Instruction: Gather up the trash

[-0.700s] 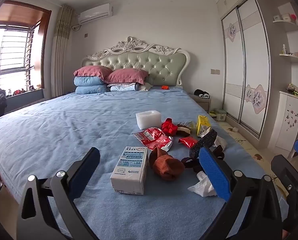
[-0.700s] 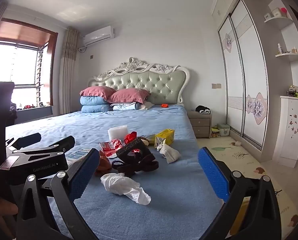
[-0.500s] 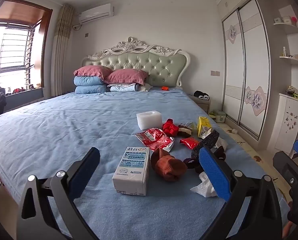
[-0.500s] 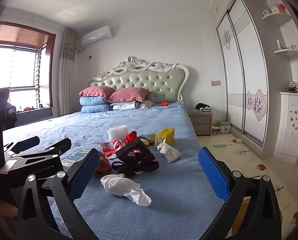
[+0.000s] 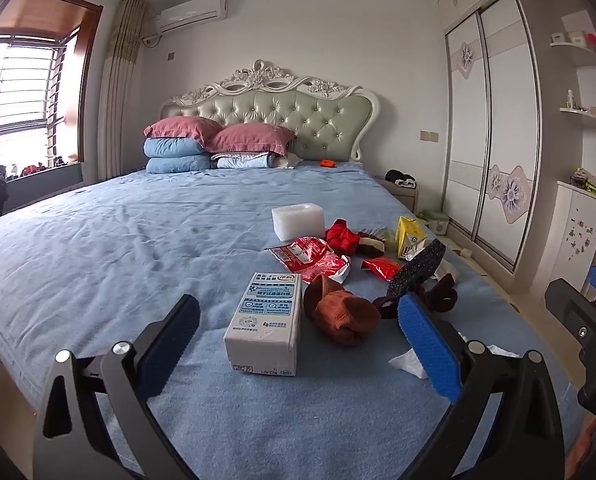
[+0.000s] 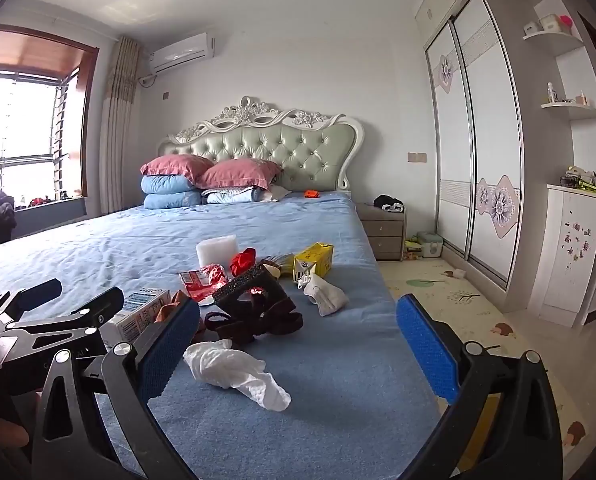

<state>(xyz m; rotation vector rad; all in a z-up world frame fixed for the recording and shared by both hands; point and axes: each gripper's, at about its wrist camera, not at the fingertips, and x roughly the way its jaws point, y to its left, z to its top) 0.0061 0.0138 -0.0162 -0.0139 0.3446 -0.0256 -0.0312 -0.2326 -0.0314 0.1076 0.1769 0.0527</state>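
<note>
Hovering both tongs over the foot of the bed (image 5: 98,240), I have the left gripper (image 5: 298,332) spread wide and empty, the white carton (image 5: 264,324) framed between its pads, presumably the first pick. The right gripper (image 6: 298,340) is equally wide and holds nothing; the crumpled tissue (image 6: 236,372) lies just ahead of its left pad. The trash sits clustered near the bed's right edge: red wrapper (image 5: 312,258), yellow carton (image 6: 314,266). Only the right view shows the tissue whole; the left view hides most of it behind a pad. No bin visible in either view
</note>
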